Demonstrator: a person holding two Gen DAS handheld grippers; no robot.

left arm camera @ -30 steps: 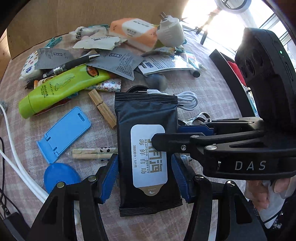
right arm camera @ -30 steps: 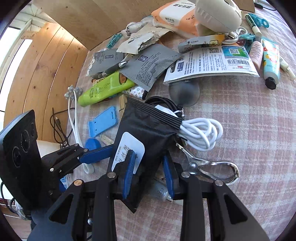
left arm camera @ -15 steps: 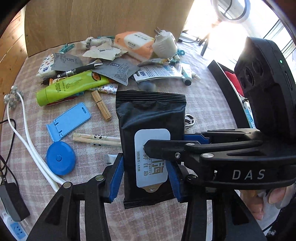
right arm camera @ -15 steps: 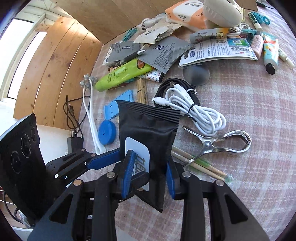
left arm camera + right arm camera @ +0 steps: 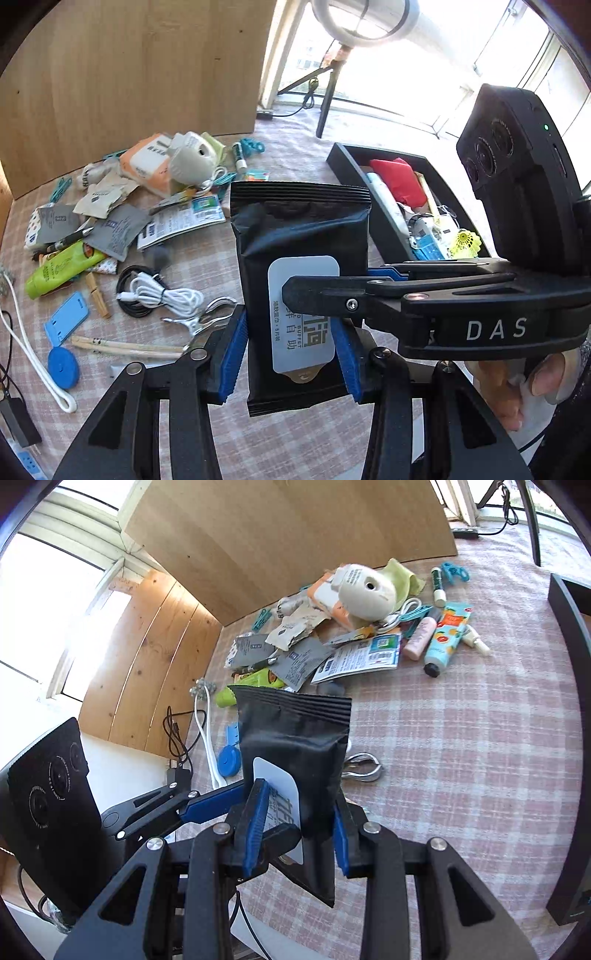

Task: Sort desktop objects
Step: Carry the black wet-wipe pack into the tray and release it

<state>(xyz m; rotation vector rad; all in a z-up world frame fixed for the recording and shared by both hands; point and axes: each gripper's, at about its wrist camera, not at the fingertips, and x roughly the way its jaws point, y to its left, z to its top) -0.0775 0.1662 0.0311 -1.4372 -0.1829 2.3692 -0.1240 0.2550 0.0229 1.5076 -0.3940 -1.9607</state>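
Black tray (image 5: 354, 173) cut by right gripper (image 5: 295, 291), power strip (image 5: 27, 461) cropped at edge, label text unreadable

Background stuff: a ring light (image 5: 364, 18) on a tripod by the sunny window (image 5: 424, 70), plywood boards (image 5: 280, 531) along the wall, pink plaid tablecloth (image 5: 461, 746).

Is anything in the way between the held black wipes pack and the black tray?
Nothing visible. The black wipes pack hangs above the table in both grippers, and the cloth between it and the black tray is bare. The tray itself already looks crowded.
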